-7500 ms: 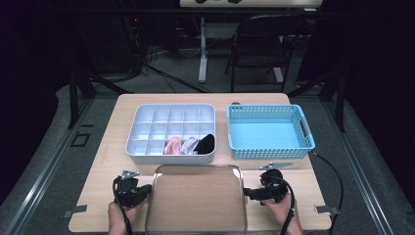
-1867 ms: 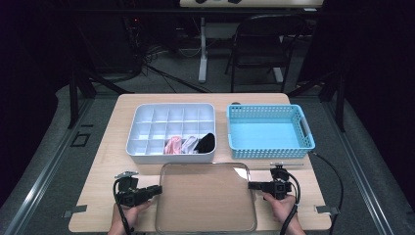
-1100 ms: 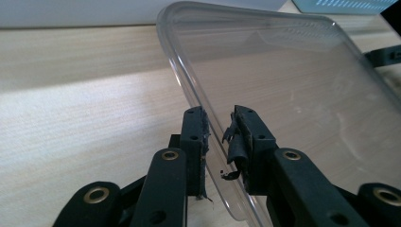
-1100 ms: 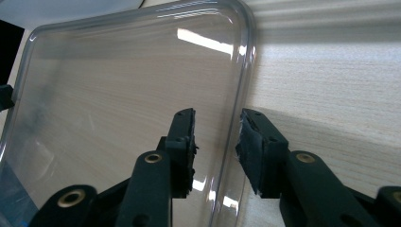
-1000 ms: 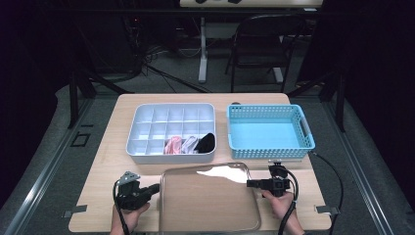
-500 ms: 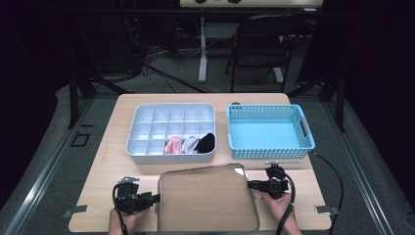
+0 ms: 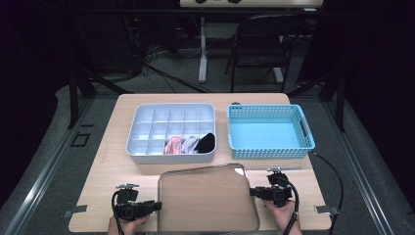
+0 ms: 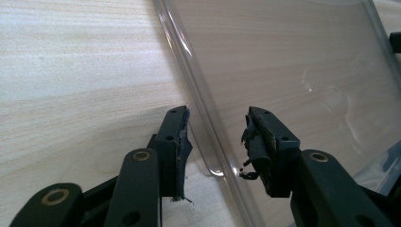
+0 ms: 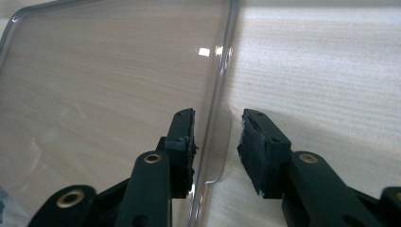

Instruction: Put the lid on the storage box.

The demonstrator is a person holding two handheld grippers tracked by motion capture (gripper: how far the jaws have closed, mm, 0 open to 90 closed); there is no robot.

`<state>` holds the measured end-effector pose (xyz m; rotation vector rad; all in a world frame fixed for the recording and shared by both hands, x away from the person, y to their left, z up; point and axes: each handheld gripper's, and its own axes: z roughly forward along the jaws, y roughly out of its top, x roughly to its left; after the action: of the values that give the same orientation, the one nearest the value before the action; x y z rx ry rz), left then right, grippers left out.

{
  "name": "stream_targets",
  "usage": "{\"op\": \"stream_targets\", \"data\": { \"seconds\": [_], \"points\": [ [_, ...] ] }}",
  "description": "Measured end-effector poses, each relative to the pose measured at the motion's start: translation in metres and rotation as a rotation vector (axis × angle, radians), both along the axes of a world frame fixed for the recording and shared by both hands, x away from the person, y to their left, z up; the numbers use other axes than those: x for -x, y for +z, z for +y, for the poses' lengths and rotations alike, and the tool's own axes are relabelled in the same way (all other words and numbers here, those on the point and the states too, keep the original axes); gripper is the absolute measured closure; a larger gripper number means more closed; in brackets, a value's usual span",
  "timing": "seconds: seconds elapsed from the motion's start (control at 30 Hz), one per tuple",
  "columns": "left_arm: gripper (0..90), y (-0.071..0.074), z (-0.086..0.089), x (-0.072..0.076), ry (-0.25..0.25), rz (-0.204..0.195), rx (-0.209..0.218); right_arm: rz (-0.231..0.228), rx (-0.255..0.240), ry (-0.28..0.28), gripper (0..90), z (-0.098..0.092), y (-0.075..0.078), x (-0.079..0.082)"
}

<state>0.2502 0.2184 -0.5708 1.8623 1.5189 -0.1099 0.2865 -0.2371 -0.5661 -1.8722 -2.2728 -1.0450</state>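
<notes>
A clear plastic lid [image 7: 208, 196] lies flat on the wooden table near its front edge. My left gripper [image 7: 155, 205] is at the lid's left side. In the left gripper view the lid [image 8: 293, 61] has its rim between the jaws of the left gripper [image 8: 215, 137]. These jaws have just been closing, but the pads stand clear of the rim. My right gripper [image 7: 253, 192] is at the lid's right side. Here the lid [image 9: 118, 71] has its edge tab between the jaws of the right gripper [image 9: 217, 142], which have just been opening.
A white divided organizer [image 7: 147, 122] stands behind the lid, with pink, white and black items in its front right cells. A blue plastic basket [image 7: 269, 147] stands to its right. A person's hands hold both grippers at the table's front edge.
The lid caught a bright glint and looked tipped a second ago; now it lies flatter. The left gripper sits slightly nearer the table's front edge.
</notes>
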Motion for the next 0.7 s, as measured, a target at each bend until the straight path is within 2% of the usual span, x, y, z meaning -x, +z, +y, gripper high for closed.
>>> {"op": "stream_targets", "data": {
  "seconds": [0.3, 0.47, 0.6, 0.7],
  "points": [
    [72.3, -0.002, -0.004, -0.014, 0.006, -0.025, -0.015, 0.002, -0.008, -0.016, 70.3, 0.0, -0.001, 0.004],
    [72.5, -0.002, -0.01, -0.022, -0.009, -0.045, -0.035, 0.0, -0.008, -0.039, 70.3, -0.003, -0.001, 0.007],
    [72.6, -0.003, -0.012, -0.031, -0.005, -0.057, -0.025, 0.001, -0.008, -0.047, 70.0, -0.005, -0.001, 0.009],
    [72.6, -0.004, -0.012, -0.039, -0.03, -0.066, -0.022, 0.003, -0.016, -0.054, 69.1, -0.008, -0.002, 0.01]
  ]
}}
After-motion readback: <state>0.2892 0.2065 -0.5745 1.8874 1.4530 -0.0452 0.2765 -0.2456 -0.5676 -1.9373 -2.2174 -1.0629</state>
